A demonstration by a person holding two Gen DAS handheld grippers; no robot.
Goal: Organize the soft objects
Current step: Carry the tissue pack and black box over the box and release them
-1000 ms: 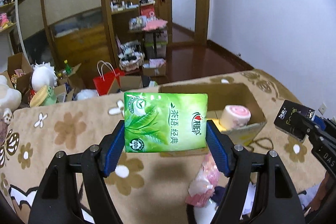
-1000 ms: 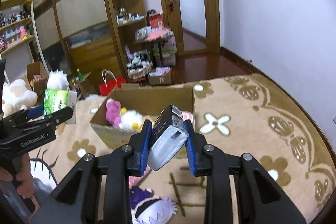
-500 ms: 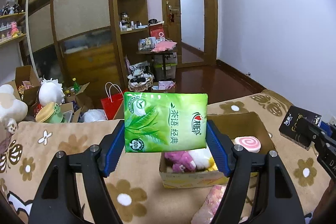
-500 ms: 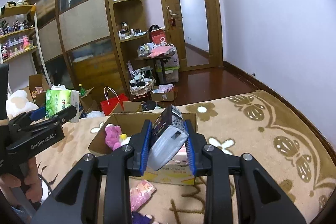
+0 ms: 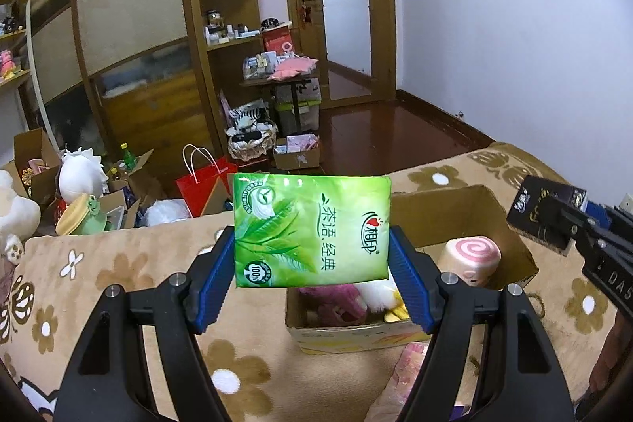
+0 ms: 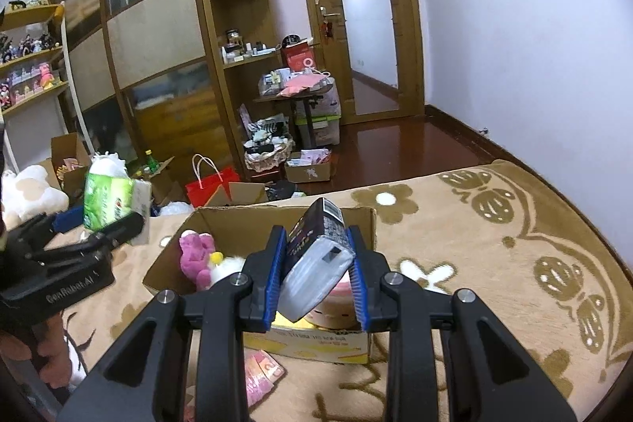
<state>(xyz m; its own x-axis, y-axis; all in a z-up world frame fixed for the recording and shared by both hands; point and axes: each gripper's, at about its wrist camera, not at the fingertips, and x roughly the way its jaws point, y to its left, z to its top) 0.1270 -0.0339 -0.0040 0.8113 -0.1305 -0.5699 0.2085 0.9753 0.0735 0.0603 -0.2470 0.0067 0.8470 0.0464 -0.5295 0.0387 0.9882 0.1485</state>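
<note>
Both grippers are carrying stuff above the flowery blanket (image 6: 494, 244). The left gripper (image 5: 312, 275) is squeezing the green tissue pack (image 5: 310, 230) by its ends, and the right gripper (image 6: 316, 275) is clamping the black tissue pack (image 6: 316, 256), tilted. Compared with a second ago, both views are sitting lower and closer, so the cardboard box (image 6: 277, 220) is looking bigger, with the pink plush (image 6: 194, 256) and swirl roll (image 5: 470, 260) inside showing more clearly.
</note>
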